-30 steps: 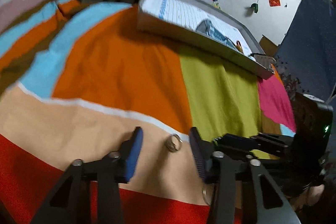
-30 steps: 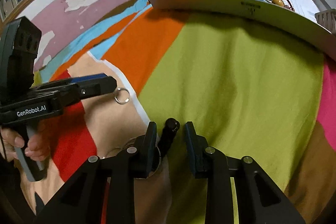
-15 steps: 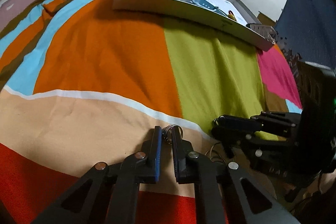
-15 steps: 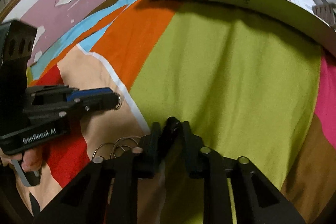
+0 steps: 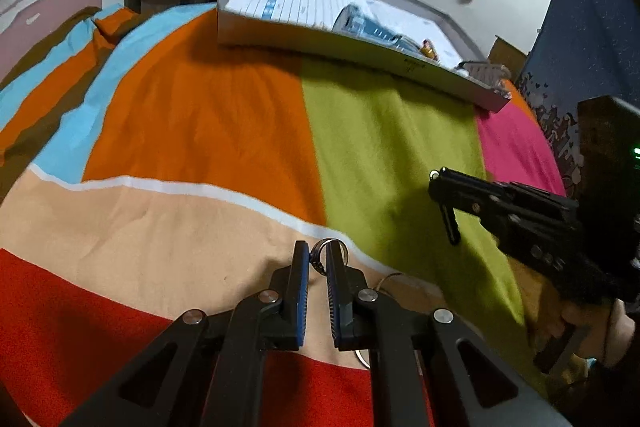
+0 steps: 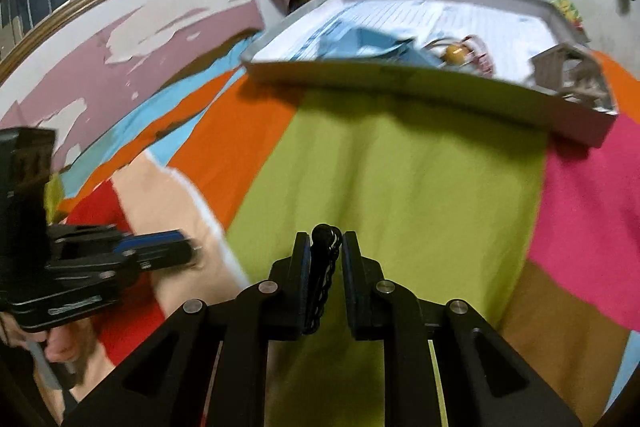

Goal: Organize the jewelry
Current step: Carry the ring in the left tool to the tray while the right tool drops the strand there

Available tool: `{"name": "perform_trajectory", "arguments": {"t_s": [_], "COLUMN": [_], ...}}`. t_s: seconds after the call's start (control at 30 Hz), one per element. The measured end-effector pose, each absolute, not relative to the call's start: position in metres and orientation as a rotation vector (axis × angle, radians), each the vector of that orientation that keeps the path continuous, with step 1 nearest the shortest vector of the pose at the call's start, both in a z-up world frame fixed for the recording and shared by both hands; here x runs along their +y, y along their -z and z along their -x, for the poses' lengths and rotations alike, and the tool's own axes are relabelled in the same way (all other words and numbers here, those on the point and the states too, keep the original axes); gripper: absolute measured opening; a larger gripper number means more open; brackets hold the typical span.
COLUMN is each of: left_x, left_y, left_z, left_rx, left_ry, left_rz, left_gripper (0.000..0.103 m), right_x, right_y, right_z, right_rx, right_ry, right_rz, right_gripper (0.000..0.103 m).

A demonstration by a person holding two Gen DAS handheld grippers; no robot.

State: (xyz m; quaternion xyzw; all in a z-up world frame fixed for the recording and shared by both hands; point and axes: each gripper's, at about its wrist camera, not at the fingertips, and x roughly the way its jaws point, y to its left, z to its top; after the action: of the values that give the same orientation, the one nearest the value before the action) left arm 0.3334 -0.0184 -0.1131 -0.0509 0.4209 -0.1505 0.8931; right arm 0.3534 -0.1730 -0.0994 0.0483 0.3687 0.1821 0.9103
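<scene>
Left gripper (image 5: pixel 317 259), lower centre: jaws pinching a silver ring (image 5: pixel 325 253) above the striped bedspread (image 5: pixel 224 131). Right gripper (image 6: pixel 323 247), lower centre: jaws clamped on a black chain (image 6: pixel 322 267). Grey tray (image 5: pixel 360 47) upper frame.

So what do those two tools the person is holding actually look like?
Both are matte black. The left tool and right tool each have two flat fingers lined with ribbed blue pads, on angular black linkage arms with round silver pivot bolts. Each has a blocky black body with a pistol-style handle; one shows a small green light.
</scene>
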Motion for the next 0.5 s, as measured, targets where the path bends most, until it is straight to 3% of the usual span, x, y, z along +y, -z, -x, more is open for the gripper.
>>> {"name": "perform_trajectory", "arguments": {"t_s": [0.5], "left_x": [-0.026], "left_y": [0.037], "left_z": [-0.355], "left_rx": [0.625], "left_ry": [0.126], "left_rz": [0.125], "left_gripper": [0.009], "right_x": [-0.213], "right_y": [0.04], "right_z": [-0.387], "right_rx": [0.504], "right_ry": [-0.301], "right_rz": [-0.199], "right_gripper": [0.014]}}
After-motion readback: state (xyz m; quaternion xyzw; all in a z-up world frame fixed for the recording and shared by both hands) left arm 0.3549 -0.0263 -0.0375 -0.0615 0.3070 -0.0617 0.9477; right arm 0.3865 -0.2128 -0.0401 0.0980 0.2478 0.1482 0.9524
